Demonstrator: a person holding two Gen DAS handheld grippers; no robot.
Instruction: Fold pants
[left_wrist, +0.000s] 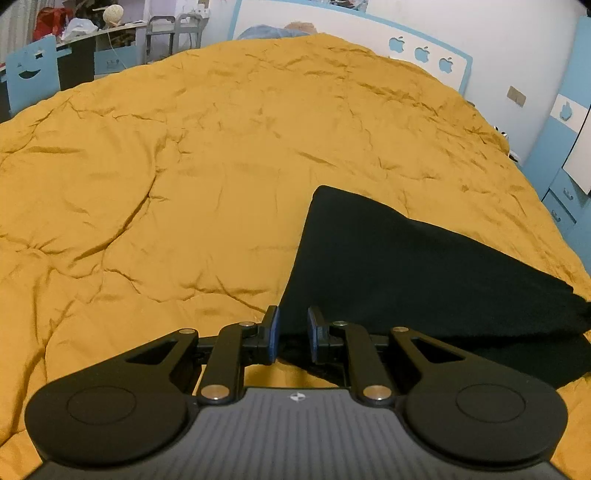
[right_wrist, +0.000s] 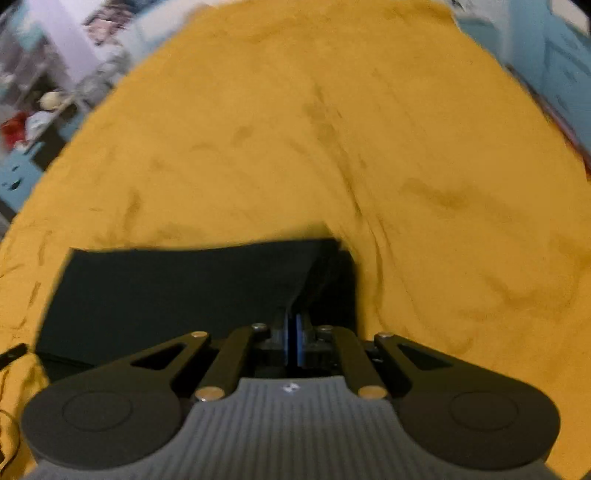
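On the bed, over a rumpled mustard-yellow quilt (left_wrist: 192, 177), lie the black pants (left_wrist: 406, 266), and they're sitting toward the near right of the left wrist view. There the cloth shows as a flat dark slab with one corner pointing up and away into the bed, and its long edge runs off down to the right until it reaches the frame's edge. Folded layers show at the right end, one edge lapped over another. In the right wrist view the pants (right_wrist: 177, 291) stretch sideways instead, long axis left to right across the lower middle, with a straight far edge and a raised fold at the right end.

The left gripper (left_wrist: 293, 334) sits right at the near left edge of the cloth, its blue-padded fingers (left_wrist: 273, 332) spread, with black fabric showing in the gap between them; whether the pads touch the cloth can't be told. The right gripper (right_wrist: 294, 339) has its fingers (right_wrist: 301, 339) pressed nearly together, only a thin slit between the blue pads, and the lifted edge of the pants runs straight down into that slit, so it looks pinched there. This view is blurred.

Beyond the bed, a white and blue headboard (left_wrist: 424, 51) with apple cutouts stands at the far end, and a blue chair (left_wrist: 33, 74) with a smiling-face cutout sits at far left beside a cluttered desk (left_wrist: 92, 33).
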